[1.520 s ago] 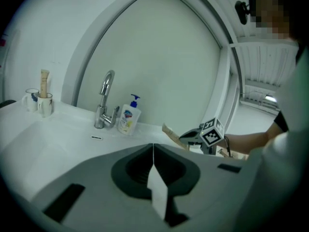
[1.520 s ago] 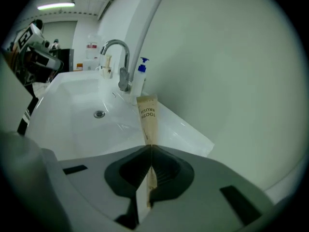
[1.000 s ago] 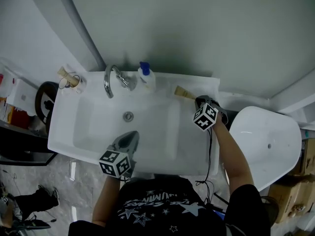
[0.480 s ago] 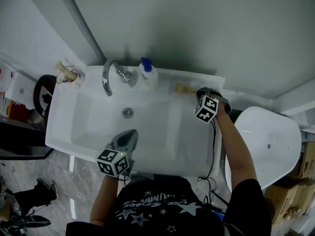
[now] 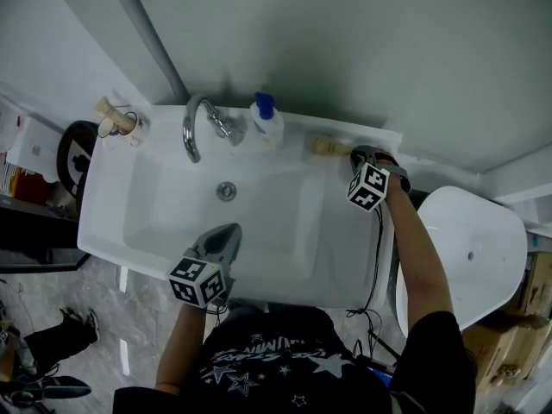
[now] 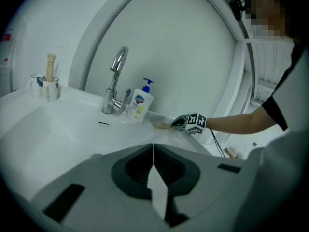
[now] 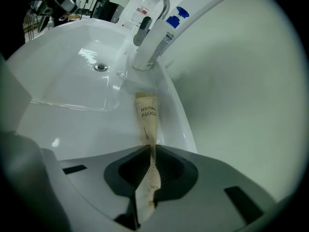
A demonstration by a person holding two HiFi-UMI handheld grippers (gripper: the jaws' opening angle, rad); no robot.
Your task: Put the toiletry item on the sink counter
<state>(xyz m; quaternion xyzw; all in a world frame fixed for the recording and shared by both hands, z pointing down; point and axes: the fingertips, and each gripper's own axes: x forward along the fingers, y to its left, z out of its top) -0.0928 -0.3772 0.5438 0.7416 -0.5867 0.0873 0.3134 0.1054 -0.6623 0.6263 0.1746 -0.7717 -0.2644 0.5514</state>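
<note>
Head cam sits high over the sink, facing steeply down: faucet at 12 o'clock, the person's torso at 6. Left gripper view rides low on the left gripper at the basin's front rim, facing about 1 o'clock across the bowl, mid range. Right gripper view rides the right gripper at the back-right ledge, very close to the counter, facing about 9 o'clock along it. All three share the faucet and soap bottle — the left view also catches the right gripper.
</note>
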